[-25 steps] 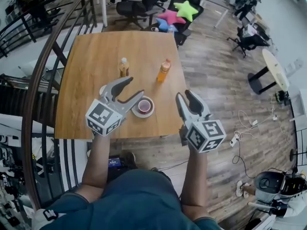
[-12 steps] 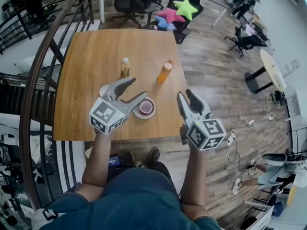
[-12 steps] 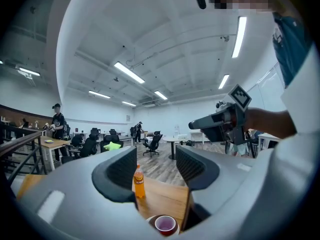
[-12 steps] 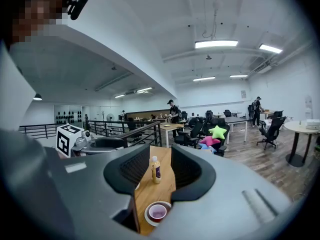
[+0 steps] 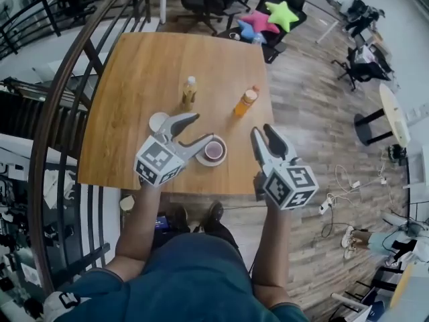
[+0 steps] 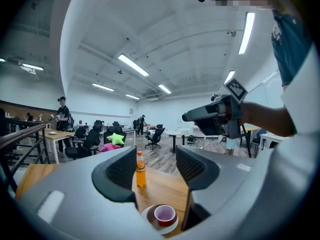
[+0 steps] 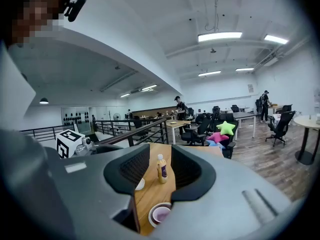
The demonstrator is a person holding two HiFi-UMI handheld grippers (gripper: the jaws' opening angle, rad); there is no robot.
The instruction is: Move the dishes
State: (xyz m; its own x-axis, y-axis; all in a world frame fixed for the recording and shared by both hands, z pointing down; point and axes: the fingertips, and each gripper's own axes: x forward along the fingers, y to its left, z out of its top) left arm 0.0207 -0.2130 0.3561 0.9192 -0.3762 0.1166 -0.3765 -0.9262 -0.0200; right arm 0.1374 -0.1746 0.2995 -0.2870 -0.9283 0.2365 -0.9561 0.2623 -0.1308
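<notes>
A pink cup [image 5: 214,150] stands on a white saucer [image 5: 203,159] near the front edge of the wooden table [image 5: 141,79]. A small white dish [image 5: 158,121] lies to its left. My left gripper [image 5: 202,127] hovers just left of the cup; its jaws have just been opening and nothing is between them. My right gripper [image 5: 263,131] is open and empty, off the table's right front corner. The left gripper view looks past the left gripper [image 6: 156,167] down at the cup [image 6: 165,215]. In the right gripper view the cup [image 7: 162,214] shows below the right gripper [image 7: 160,170].
Two bottles stand mid-table: a pale yellow one [image 5: 190,91] and an orange one [image 5: 246,102]. A dark railing [image 5: 64,86] runs along the table's left side. Office chairs with star cushions [image 5: 281,15] sit beyond the far edge. Wood floor lies to the right.
Both grippers have sunk and edged forward toward the table. The left gripper's jaws stand a little wider than before. The cup and bottles have not moved.
</notes>
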